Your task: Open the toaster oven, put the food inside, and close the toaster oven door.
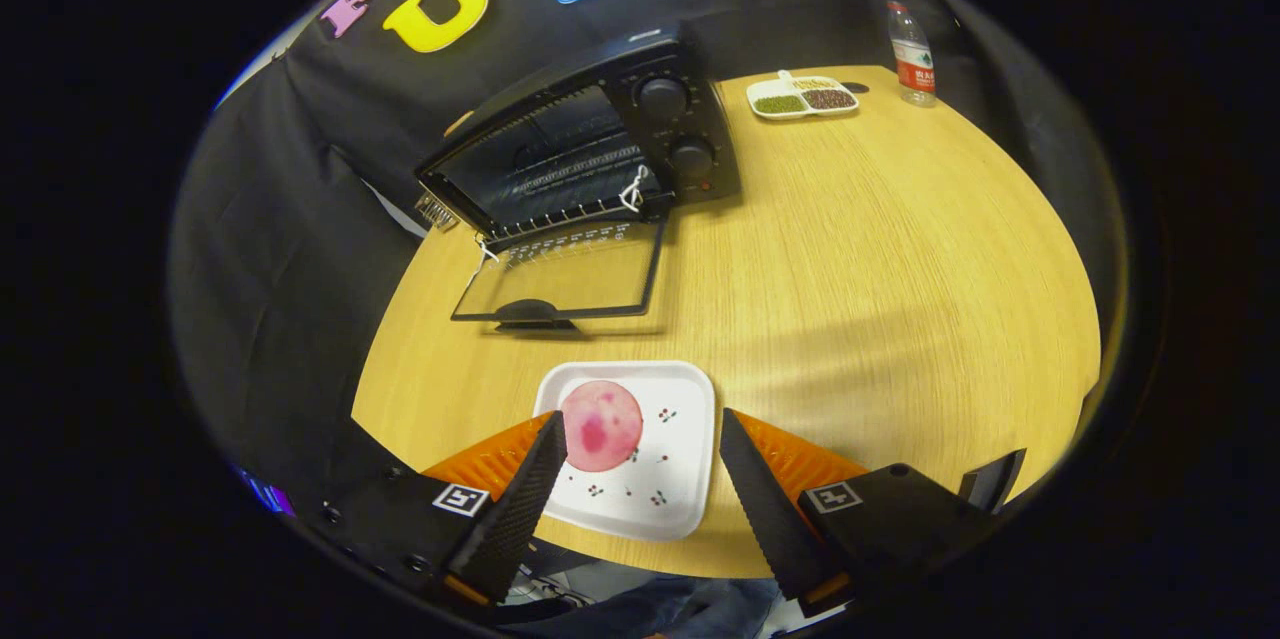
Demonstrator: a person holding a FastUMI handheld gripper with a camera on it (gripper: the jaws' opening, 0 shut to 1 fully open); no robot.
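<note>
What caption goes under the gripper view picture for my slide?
Open gripper over a white plate holding pink round food, toaster oven door already open beyond.

Gripper (640, 439) jaws wide apart, empty.

No word or number can be read on any object. The only clear signs are two square black-and-white coded tags, one at the base of each finger of the gripper (641, 419), whose fingers stand spread apart on either side of a white plate (680, 479). The plate carries small printed cherry motifs, no writing. Well beyond the fingers, the toaster oven (680, 119) has faint marks around its knobs, too small to make out. Farther off to the right, a bottle (911, 54) bears a red-and-white label, its print illegible.
</note>
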